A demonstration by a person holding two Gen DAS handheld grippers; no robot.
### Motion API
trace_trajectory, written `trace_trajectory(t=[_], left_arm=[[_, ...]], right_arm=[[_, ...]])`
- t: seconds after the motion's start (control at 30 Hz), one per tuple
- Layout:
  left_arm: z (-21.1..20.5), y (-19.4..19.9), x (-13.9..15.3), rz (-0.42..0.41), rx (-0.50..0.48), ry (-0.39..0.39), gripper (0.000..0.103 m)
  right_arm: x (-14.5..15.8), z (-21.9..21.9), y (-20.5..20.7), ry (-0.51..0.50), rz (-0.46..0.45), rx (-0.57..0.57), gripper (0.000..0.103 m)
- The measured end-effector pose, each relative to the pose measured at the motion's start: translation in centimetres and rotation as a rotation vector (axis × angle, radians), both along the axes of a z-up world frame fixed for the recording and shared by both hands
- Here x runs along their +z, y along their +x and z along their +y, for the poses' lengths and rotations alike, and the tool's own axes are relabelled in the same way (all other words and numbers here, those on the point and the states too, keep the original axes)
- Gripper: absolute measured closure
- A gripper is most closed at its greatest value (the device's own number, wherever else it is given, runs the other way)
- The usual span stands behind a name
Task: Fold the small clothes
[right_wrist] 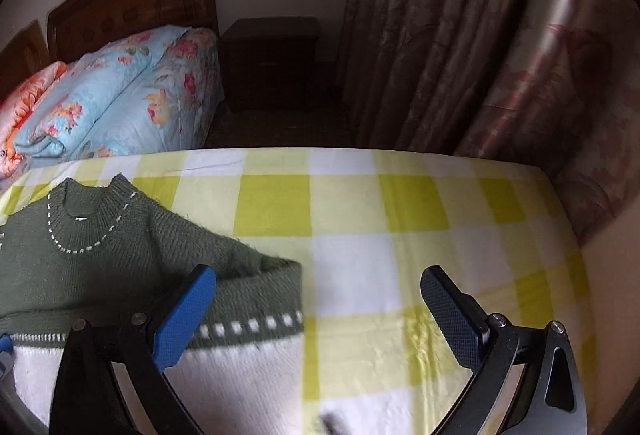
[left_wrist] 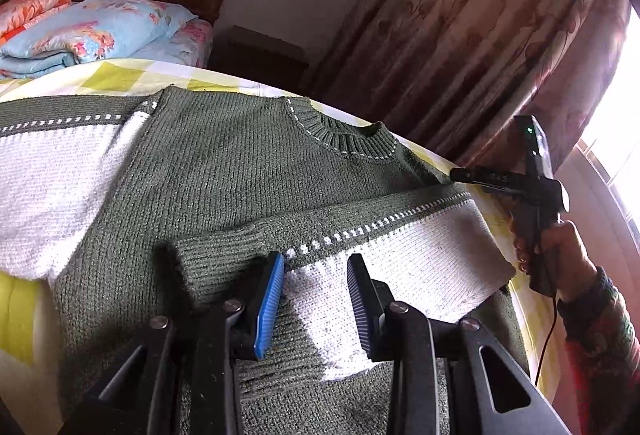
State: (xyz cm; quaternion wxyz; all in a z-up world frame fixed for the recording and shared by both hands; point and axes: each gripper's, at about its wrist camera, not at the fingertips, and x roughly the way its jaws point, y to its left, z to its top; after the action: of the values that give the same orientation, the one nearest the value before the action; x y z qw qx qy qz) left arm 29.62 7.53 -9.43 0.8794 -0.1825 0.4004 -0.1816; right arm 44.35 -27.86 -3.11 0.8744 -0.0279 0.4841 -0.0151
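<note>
A small green and white knit sweater (left_wrist: 224, 171) lies flat on the bed, collar (left_wrist: 344, 133) at the far side. Its right sleeve (left_wrist: 384, 247) is folded across the body; its left sleeve (left_wrist: 48, 179) stretches out to the left. My left gripper (left_wrist: 316, 295) hovers over the folded sleeve, open, with nothing between its fingers. My right gripper (right_wrist: 316, 311) is open and empty beside the sweater's right edge (right_wrist: 248, 299), over the sheet. It also shows in the left wrist view (left_wrist: 460, 174), near the sweater's right shoulder.
The bed has a yellow and white checked sheet (right_wrist: 400, 219). Folded floral quilts (right_wrist: 112, 95) lie at the headboard end. A dark nightstand (right_wrist: 272, 59) and patterned curtains (right_wrist: 460, 35) stand beyond the bed's far edge. A bright window (left_wrist: 616, 115) is at the right.
</note>
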Motion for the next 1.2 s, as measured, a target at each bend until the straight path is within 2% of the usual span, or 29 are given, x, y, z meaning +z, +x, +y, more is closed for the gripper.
trace_trajectory(t=[0.03, 0.07, 0.17, 0.27, 0.47, 0.57, 0.63, 0.73, 0.77, 0.87, 0.93, 1.0, 1.07, 1.13, 1.2], left_arm=[[0.1, 0.0, 0.0, 0.000, 0.000, -0.004, 0.070], [0.2, 0.0, 0.0, 0.001, -0.001, -0.010, 0.070], [0.5, -0.1, -0.1, 0.003, -0.001, -0.032, 0.070], [0.8, -0.1, -0.1, 0.005, -0.001, -0.046, 0.070], [0.8, -0.2, -0.1, 0.005, -0.002, -0.051, 0.070], [0.9, -0.5, -0.1, 0.004, -0.002, -0.053, 0.070], [1.0, -0.4, -0.1, 0.005, -0.001, -0.055, 0.070], [1.1, -0.4, -0.1, 0.005, 0.001, -0.058, 0.070], [1.1, -0.3, -0.1, 0.006, 0.001, -0.060, 0.070], [1.2, -0.4, -0.2, 0.006, 0.001, -0.064, 0.070], [1.2, -0.4, -0.2, 0.006, 0.000, -0.065, 0.070], [1.3, -0.5, -0.2, 0.006, 0.000, -0.070, 0.070], [1.4, -0.5, -0.2, 0.007, 0.000, -0.081, 0.070], [1.5, -0.6, -0.3, 0.007, 0.003, -0.092, 0.070], [1.6, -0.6, -0.3, 0.007, 0.004, -0.093, 0.070]], right_arm=[[-0.7, 0.7, 0.9, -0.009, 0.040, 0.023, 0.000], [-1.7, 1.6, 1.9, -0.066, 0.104, 0.034, 0.000], [-2.0, 1.9, 3.1, -0.210, 0.100, -0.032, 0.000], [-2.3, 0.3, 3.8, -0.120, 0.117, -0.081, 0.000], [-2.4, -0.2, 4.0, -0.110, 0.092, -0.131, 0.000], [-2.0, -0.2, 3.5, -0.101, 0.085, -0.107, 0.000], [-0.7, 0.0, 1.8, -0.099, 0.029, -0.100, 0.000], [1.6, 0.6, -1.6, -0.014, -0.064, -0.065, 0.000], [1.6, 1.2, -2.2, -0.028, -0.061, -0.041, 0.000], [-0.9, 1.9, -1.9, -0.188, 0.010, -0.031, 0.000], [-1.8, 0.3, -1.5, -0.113, 0.003, -0.069, 0.000], [-2.0, -1.1, -1.2, -0.018, 0.042, -0.124, 0.000], [-0.8, -0.4, -2.3, -0.054, 0.003, -0.135, 0.000], [1.2, 1.1, -4.7, -0.032, -0.077, -0.080, 0.000], [2.4, 2.7, -7.3, 0.063, -0.140, 0.015, 0.000]])
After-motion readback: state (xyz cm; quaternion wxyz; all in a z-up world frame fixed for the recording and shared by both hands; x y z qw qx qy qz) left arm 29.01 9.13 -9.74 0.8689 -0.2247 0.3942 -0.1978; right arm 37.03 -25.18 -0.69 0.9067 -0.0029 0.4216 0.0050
